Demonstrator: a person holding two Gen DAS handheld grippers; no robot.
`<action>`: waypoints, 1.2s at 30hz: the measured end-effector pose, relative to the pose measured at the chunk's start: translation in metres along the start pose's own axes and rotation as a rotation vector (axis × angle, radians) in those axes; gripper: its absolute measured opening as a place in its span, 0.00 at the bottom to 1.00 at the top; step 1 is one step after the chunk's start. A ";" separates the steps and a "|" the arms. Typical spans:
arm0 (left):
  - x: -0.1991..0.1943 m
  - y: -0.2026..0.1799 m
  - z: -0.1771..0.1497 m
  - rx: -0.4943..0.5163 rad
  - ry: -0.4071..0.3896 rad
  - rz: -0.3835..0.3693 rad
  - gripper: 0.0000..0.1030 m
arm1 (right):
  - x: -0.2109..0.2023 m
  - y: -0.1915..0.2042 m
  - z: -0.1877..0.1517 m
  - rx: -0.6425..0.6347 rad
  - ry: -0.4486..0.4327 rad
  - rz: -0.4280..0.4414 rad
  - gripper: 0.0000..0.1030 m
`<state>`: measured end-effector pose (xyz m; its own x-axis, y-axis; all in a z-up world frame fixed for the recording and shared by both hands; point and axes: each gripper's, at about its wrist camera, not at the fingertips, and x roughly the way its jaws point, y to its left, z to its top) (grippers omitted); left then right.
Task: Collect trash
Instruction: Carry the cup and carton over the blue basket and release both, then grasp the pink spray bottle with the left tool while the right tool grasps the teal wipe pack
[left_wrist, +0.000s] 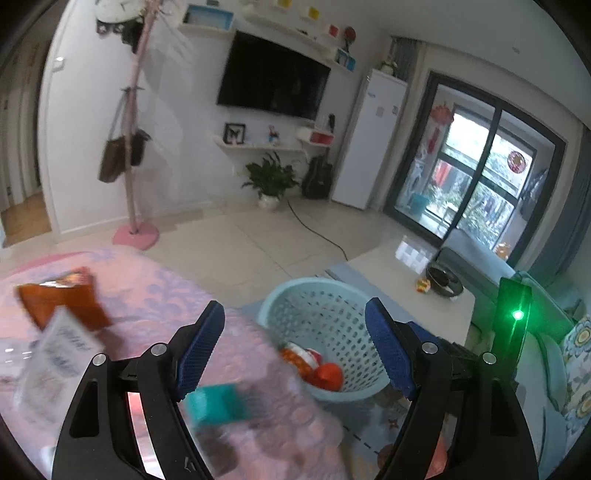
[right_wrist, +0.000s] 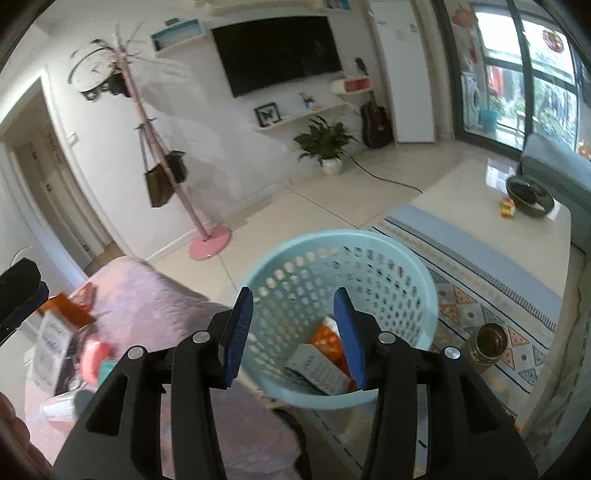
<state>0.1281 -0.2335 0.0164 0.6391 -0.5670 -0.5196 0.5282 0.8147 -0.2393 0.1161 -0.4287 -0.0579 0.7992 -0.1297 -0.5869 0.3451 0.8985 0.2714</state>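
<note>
Pink bedspread (left_wrist: 155, 295): orange packet (left_wrist: 62, 299), teal box (left_wrist: 218, 402)

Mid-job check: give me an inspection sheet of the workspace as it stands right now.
Surface: pink quilted cover, wrappers lying on it.
Job's things: blue perforated basket on the rug, holding an orange pack and a white box; orange wrapper, white packet and teal item not yet collected.
Clutter: brown jar on the rug.
Grippers: left gripper open, empty; right gripper open, empty, above the basket.
Cables: black cord across the floor.
Surroundings: pink coat stand, TV, potted plant, low table.
</note>
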 end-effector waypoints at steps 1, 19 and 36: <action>-0.011 0.006 -0.002 0.002 -0.010 0.010 0.74 | -0.004 0.005 0.000 -0.007 -0.004 0.013 0.41; -0.063 0.135 -0.074 0.031 0.164 0.105 0.60 | -0.017 0.125 -0.054 -0.219 0.054 0.172 0.41; -0.059 0.102 -0.089 0.143 0.425 -0.045 0.70 | 0.017 0.127 -0.059 -0.216 0.159 0.237 0.35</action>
<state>0.0944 -0.1058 -0.0503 0.3431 -0.4773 -0.8090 0.6413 0.7483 -0.1695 0.1447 -0.2918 -0.0782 0.7524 0.1445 -0.6426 0.0336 0.9660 0.2565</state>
